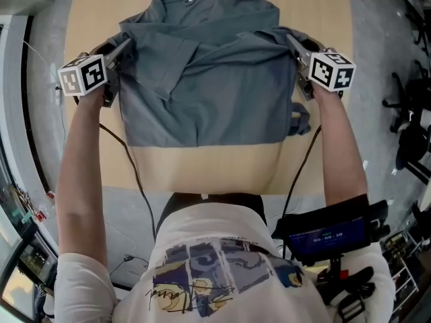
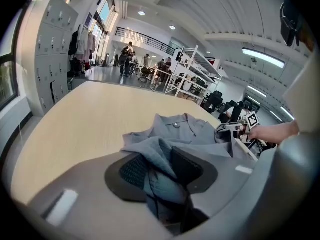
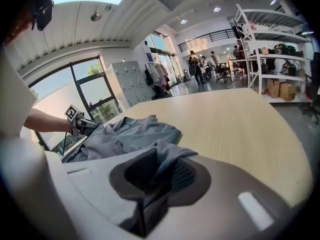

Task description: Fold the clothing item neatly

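At the left of the head view, my left gripper (image 1: 125,44) is at the left edge of the grey shirt (image 1: 215,93). It is released: its jaws stand apart and a fold of the cloth lies loosely between them. The shirt lies in the middle of the desk (image 1: 202,167), with its collar toward the top of the frame. At the right edge, my right gripper (image 1: 291,40) is also released, only a little apart, with cloth between its jaws.

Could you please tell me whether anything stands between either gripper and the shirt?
Nothing visible does. Folds of the grey shirt already sit inside the open left gripper and the open right gripper, with nothing else between them.
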